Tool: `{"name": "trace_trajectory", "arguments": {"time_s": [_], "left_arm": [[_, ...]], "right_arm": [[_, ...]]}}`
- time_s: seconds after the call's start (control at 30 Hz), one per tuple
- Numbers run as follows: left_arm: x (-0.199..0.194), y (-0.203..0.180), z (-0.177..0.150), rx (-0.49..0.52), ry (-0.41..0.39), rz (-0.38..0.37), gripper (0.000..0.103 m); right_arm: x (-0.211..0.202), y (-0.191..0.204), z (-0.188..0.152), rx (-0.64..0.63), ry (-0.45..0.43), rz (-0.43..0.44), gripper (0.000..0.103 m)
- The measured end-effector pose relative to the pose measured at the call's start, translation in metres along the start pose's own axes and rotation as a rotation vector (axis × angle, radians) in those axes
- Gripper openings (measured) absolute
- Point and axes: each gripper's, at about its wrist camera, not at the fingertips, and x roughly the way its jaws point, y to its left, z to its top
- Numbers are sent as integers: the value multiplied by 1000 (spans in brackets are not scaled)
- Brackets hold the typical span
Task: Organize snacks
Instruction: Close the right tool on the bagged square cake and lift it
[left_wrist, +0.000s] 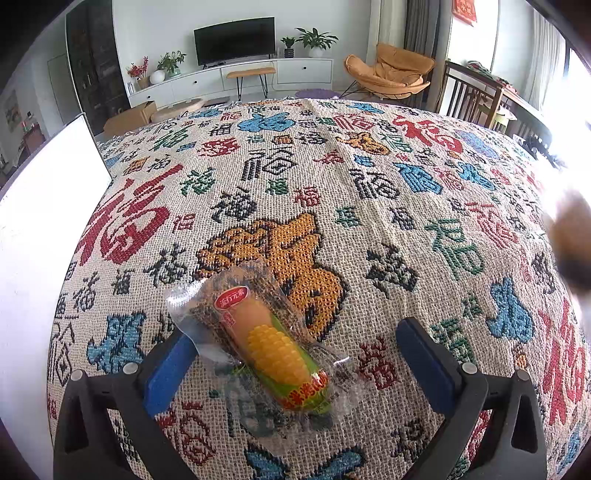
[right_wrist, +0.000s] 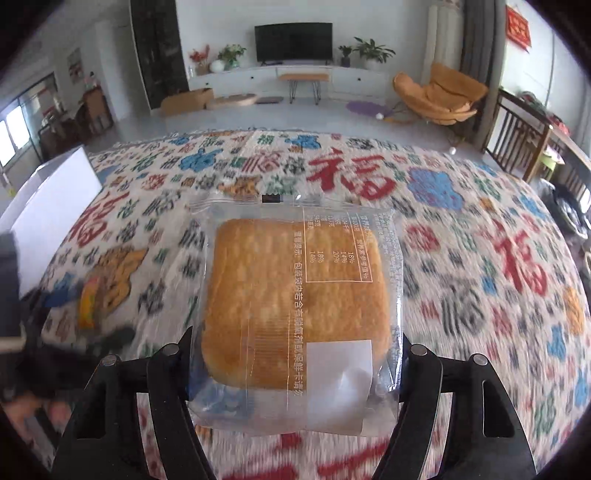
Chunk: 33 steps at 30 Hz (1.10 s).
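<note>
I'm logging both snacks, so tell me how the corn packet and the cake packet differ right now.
The corn packet lies on the cloth between the open left gripper, ungripped; the cake packet is clamped in the right gripper, off the cloth. The corn packet is long and narrow; the cake packet is square and flat. The corn one is yellow with green; the cake is plain golden brown. Both are in clear plastic wrappers.
</note>
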Motion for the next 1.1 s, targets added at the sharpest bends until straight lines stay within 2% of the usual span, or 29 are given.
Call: {"name": "trace_trajectory", "arguments": {"time_s": [0.1, 0.17, 0.2, 0.23, 0.3, 0.37, 0.4, 1.1], "left_arm": [[0, 0, 0, 0, 0, 0, 103], [0, 0, 0, 0, 0, 0, 103], [1, -1, 0, 0, 0, 0, 103], [1, -1, 0, -1, 0, -1, 103], [1, -1, 0, -1, 0, -1, 103], [1, -1, 0, -1, 0, 0, 103], [1, 0, 0, -1, 0, 0, 103], [0, -1, 0, 0, 0, 0, 103]], "right_arm": [[-25, -2, -57, 34, 34, -51, 74], [-21, -5, -82, 62, 59, -79, 75], [-18, -6, -91, 75, 59, -81, 76], [-21, -6, -95, 77, 4, -92, 78], [-17, -4, -91, 86, 9, -116, 81], [-11, -8, -84, 101, 21, -103, 88], [-8, -9, -82, 103, 24, -98, 89], [-11, -14, -82, 101, 23, -101, 89]]}}
